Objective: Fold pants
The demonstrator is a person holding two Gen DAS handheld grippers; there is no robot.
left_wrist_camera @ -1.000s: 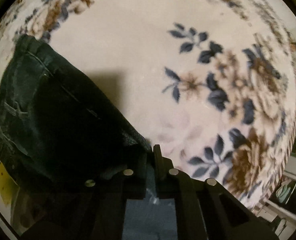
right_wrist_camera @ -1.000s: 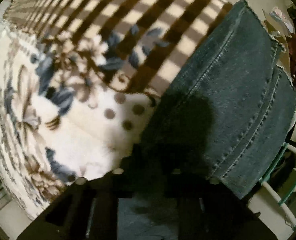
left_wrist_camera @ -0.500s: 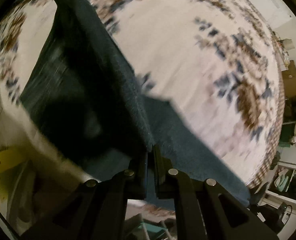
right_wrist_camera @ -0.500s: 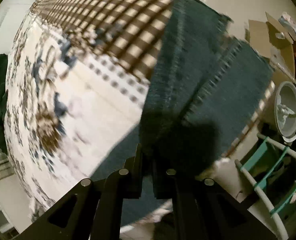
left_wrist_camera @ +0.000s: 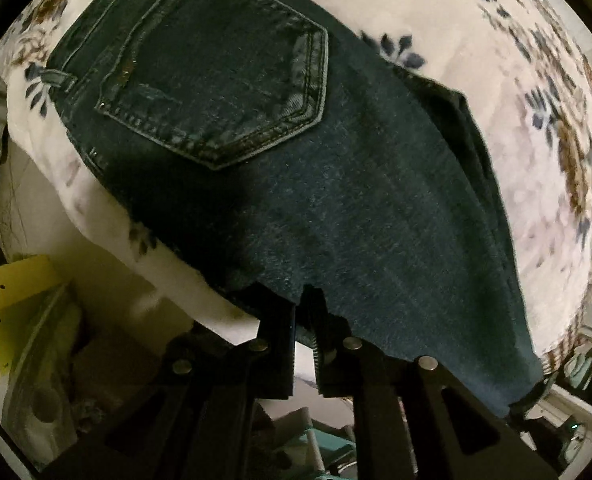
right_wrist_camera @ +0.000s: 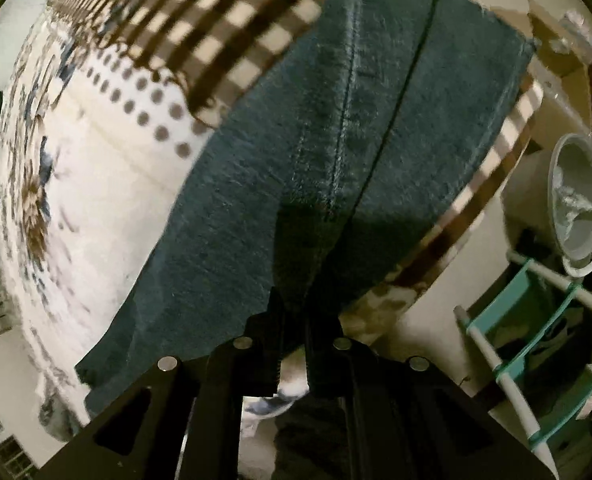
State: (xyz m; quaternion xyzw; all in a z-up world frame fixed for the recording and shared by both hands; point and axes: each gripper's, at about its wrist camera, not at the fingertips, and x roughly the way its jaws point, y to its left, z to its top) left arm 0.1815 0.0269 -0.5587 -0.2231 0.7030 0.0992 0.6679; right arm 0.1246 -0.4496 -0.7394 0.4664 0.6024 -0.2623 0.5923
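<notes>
Dark blue denim pants lie on a floral blanket; the back pocket faces up at the far left. My left gripper is shut on the near edge of the pants. In the right wrist view the two legs stretch away side by side over the checked end of the blanket. My right gripper is shut on the near edge of the denim, lifted off the blanket.
The blanket's edge drops off near both grippers. A yellow box sits lower left. A white bowl and a teal-and-white rack stand off the right edge.
Both grippers have pulled back and up with the denim in them. The pants now show spread out, with the pocket and both legs in view.
</notes>
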